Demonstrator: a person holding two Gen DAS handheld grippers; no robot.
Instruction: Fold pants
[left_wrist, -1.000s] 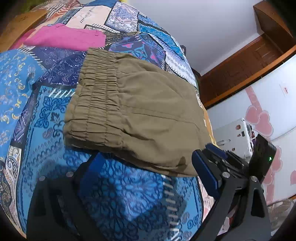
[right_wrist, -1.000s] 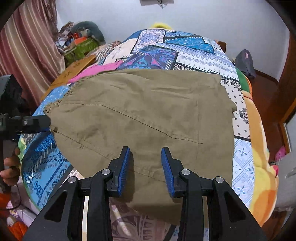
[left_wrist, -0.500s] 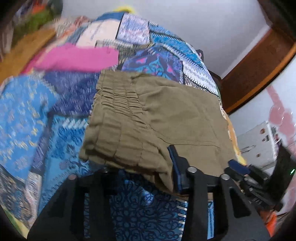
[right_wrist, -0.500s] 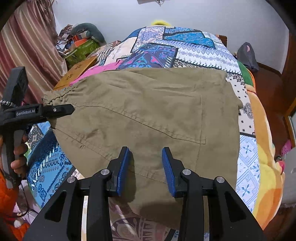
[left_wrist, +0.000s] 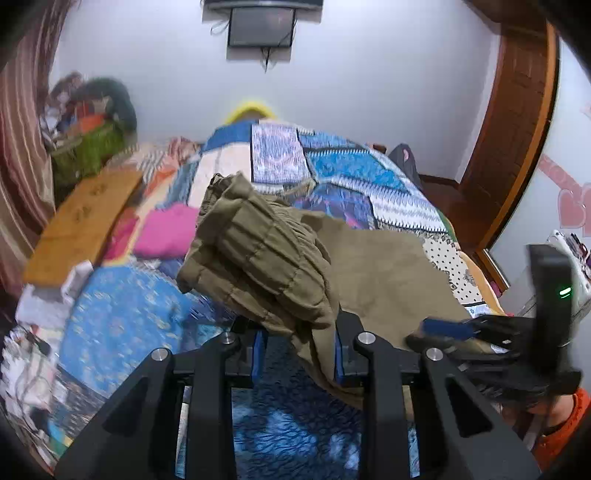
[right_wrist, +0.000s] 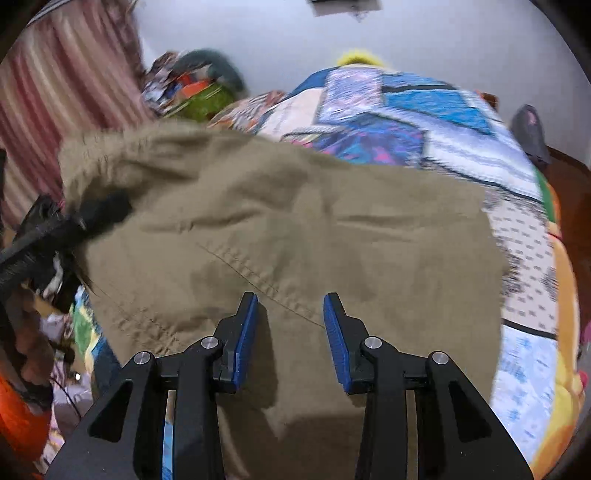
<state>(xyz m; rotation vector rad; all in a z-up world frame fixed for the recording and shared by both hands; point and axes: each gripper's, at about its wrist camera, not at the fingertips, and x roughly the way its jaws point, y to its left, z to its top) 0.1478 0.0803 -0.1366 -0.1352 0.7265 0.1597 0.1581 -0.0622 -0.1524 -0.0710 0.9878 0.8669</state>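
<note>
Left gripper (left_wrist: 297, 354) just clamped on the waistband corner of the khaki pants (left_wrist: 369, 266), raised off the patchwork bedspread (left_wrist: 122, 325); right gripper (right_wrist: 290, 338) above near hem, unclenched, grasping nothing; fold-over seemingly starting.

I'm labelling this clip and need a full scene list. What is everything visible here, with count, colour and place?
pants: one, olive, on the bed, waistband end lifted
quilt: one, blue patchwork, covering the bed
pink cloth: one, pink, on the quilt left of the pants
wooden board: one, tan, at the bed's left edge
green basket: one, green, far left corner
curtain: one, red striped, left wall
wall screen: one, dark, high on the white wall
left gripper: one, black with blue pads, has just been closing, shut on the waistband
right gripper: one, black with blue pads, over the pants' near edge; grip unclear
</note>
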